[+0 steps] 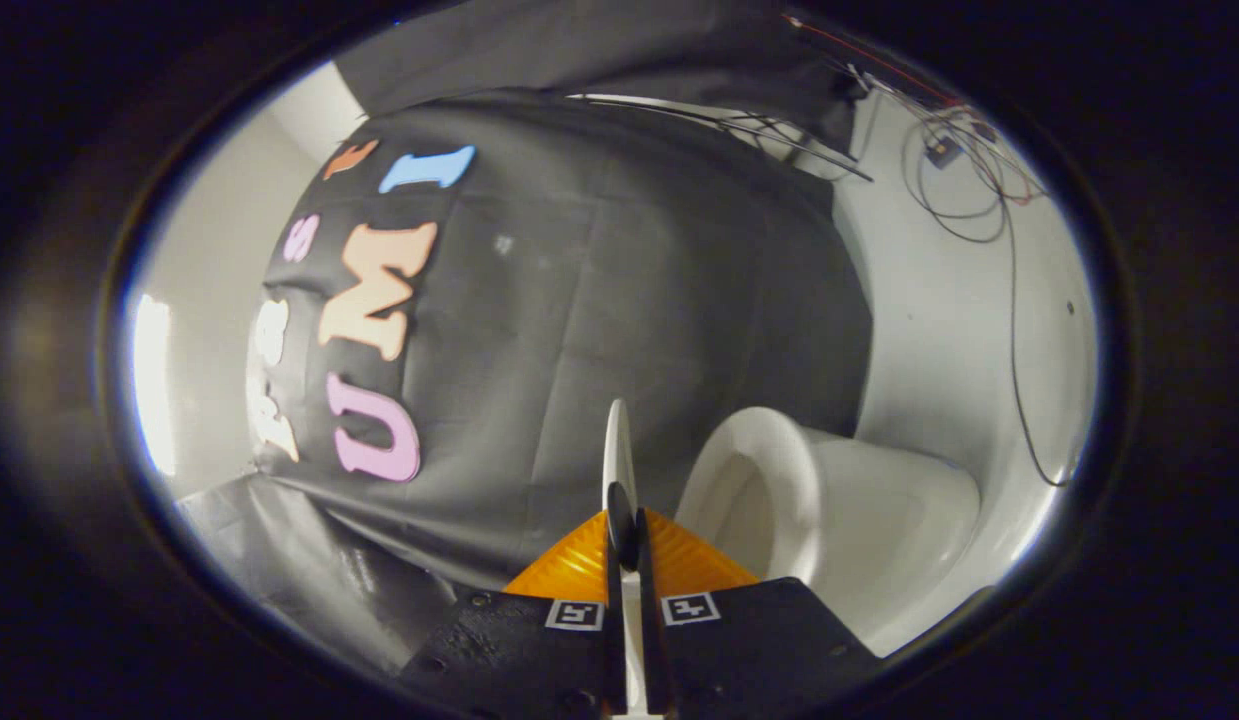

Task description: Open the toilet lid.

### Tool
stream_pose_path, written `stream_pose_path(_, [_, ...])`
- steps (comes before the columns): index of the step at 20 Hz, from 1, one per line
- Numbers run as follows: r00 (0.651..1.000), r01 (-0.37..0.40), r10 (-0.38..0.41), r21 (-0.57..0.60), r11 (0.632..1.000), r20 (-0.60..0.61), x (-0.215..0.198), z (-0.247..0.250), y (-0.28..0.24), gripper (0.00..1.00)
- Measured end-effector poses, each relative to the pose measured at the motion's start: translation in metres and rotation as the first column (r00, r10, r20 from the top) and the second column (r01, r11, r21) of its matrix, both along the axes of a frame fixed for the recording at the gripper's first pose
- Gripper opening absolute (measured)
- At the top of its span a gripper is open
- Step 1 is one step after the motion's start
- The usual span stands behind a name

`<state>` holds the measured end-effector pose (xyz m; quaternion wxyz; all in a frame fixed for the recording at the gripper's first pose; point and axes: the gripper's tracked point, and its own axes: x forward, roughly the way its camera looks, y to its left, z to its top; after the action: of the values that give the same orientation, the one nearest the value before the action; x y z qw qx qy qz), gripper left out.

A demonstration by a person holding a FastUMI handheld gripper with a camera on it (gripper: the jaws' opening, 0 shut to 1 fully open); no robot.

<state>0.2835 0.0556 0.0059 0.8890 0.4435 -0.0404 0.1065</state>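
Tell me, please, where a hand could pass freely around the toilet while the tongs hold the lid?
The tongs are shut on the thin white lid, seen edge-on. Free room lies on the far side of the lid from the toilet seat, toward the dark floor sheet. It is tight between lid and seat, and cables hang down the white wall past the bowl.

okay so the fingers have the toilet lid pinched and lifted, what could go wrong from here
The gripper grips the toilet lid only at its thin edge, so the lid may slip from the orange fingers and slam onto the toilet seat. Released before it leans past upright, it could also fall back shut.
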Motion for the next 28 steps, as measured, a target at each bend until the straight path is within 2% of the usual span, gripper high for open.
stream_pose_path(5, [0.998,-0.023,0.031,-0.178,0.984,0.045,-0.012,0.051,0.060,0.10])
stream_pose_path(10, [0.996,-0.031,0.055,-0.323,0.946,0.068,-0.021,0.085,0.126,0.12])
stream_pose_path(13, [0.998,-0.010,0.034,-0.421,0.907,0.050,-0.025,0.095,0.156,0.12])
stream_pose_path(17, [0.997,0.082,-0.063,-0.521,0.849,0.055,-0.026,0.106,0.191,0.12])
stream_pose_path(19, [0.996,0.088,-0.067,-0.557,0.826,0.057,-0.031,0.108,0.214,0.12])
stream_pose_path(21, [0.995,0.101,-0.079,-0.604,0.791,0.063,-0.030,0.112,0.237,0.12])
stream_pose_path(24, [0.987,0.158,-0.136,-0.685,0.712,0.086,-0.032,0.109,0.262,0.12])
stream_pose_path(28, [0.990,0.141,-0.087,-0.784,0.605,0.112,-0.028,0.108,0.310,0.12])
